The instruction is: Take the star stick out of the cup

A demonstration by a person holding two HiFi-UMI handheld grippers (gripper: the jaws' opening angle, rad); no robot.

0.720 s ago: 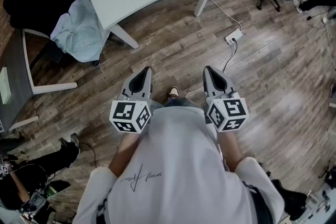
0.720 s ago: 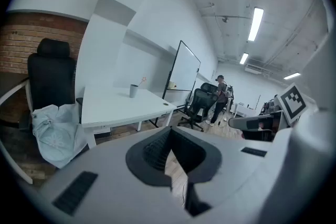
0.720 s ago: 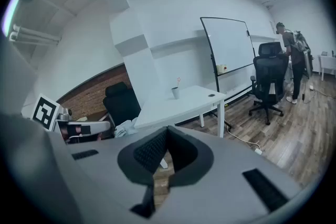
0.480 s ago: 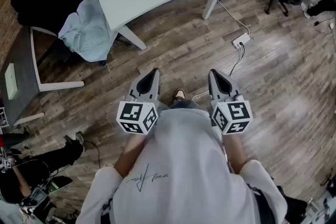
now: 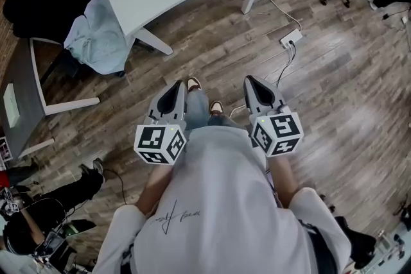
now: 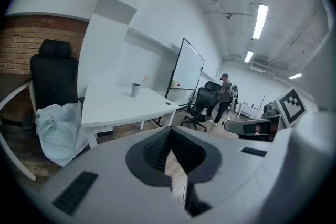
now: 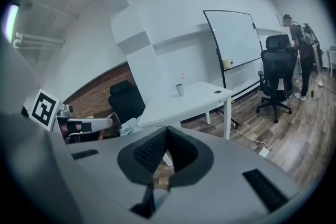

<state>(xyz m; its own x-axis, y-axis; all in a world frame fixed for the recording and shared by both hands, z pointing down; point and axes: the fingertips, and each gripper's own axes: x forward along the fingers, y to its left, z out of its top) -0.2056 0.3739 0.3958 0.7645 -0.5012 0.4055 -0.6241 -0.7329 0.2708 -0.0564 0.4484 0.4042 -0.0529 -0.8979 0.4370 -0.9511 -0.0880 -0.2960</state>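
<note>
**A:** Where's the stick (image 6: 143, 81)?

**B:** In the cup (image 6: 135, 90) on the desk (image 6: 121, 107), middle-left of the left gripper view. The right gripper view has the same cup near frame centre. It's well beyond the jaws in both.

**A:** Head view?

**B:** Just the desk across the top. The cup is cut off by the top edge, only a grey sliver shows. No stick in frame.

**A:** Grippers?

**B:** Left gripper (image 5: 174, 92) and right gripper (image 5: 255, 90) sit side by side, centre of the head view. They're over the floor (image 5: 334, 93), noses pointing up-frame toward the desk, well apart from it. Both jaw pairs are closed tip to tip with nothing between. Each gripper's own view shows only floor through the hollow behind the tips.

**A:** Stick axis?

**B:** Near vertical in the right gripper view, star end up. In the left gripper view it leans, with the star up and right of the cup rim. The lower end is hidden inside the cup.

**A:** Anything hard to read?

**B:** The star is tiny and its shape barely resolves.

**A:** What does one view have that another lacks?

**B:**
- Each gripper view catches the other gripper at its edge: right edge of the left view, left edge of the right view.
- Only the gripper views show the whiteboard (image 7: 233, 39) behind the desk and a person (image 7: 302, 44) by an office chair (image 7: 275, 76).
- Only the head view shows a shoe (image 5: 192, 83) between the grippers.
</note>
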